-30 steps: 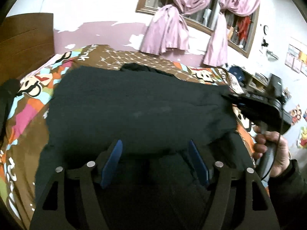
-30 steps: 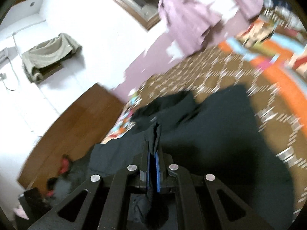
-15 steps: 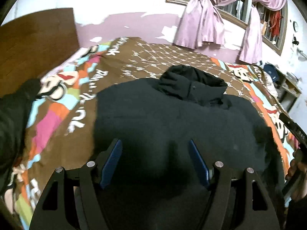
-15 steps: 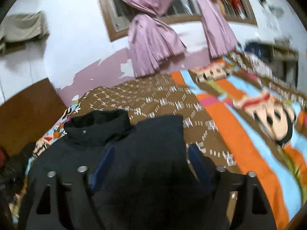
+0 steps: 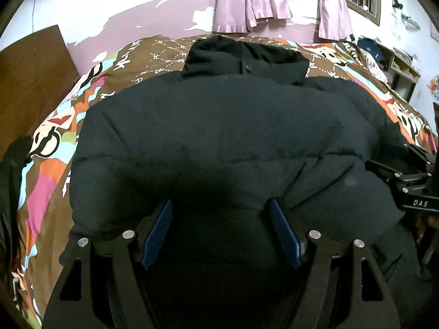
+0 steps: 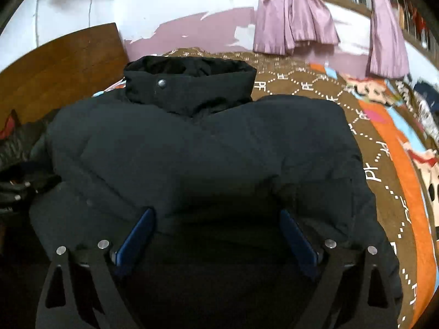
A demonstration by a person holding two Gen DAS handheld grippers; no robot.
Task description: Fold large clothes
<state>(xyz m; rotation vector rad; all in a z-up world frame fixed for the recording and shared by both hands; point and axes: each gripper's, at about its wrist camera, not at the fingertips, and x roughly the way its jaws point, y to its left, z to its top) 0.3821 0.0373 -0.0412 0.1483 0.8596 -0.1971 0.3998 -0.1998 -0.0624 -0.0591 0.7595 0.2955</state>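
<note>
Left wrist view: one black puffer jacket [image 5: 219,137] folded on patterned brown bedspread [image 5: 49,170]. Left gripper [image 5: 219,233] and right gripper [image 6: 216,235] fingers spread, empty. Two purple curtains [image 6: 293,24] behind.

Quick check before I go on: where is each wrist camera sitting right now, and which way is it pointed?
Left wrist: behind the open left gripper, above the black puffer jacket, facing its collar and the curtained window; the right gripper's body shows at the right edge.
Right wrist: behind the open right gripper, same heading, over the jacket's right half; dark hardware, probably the left gripper, at the left edge.
Shared: jacket, collar, patterned bedspread, purple curtains, wooden headboard.
</note>
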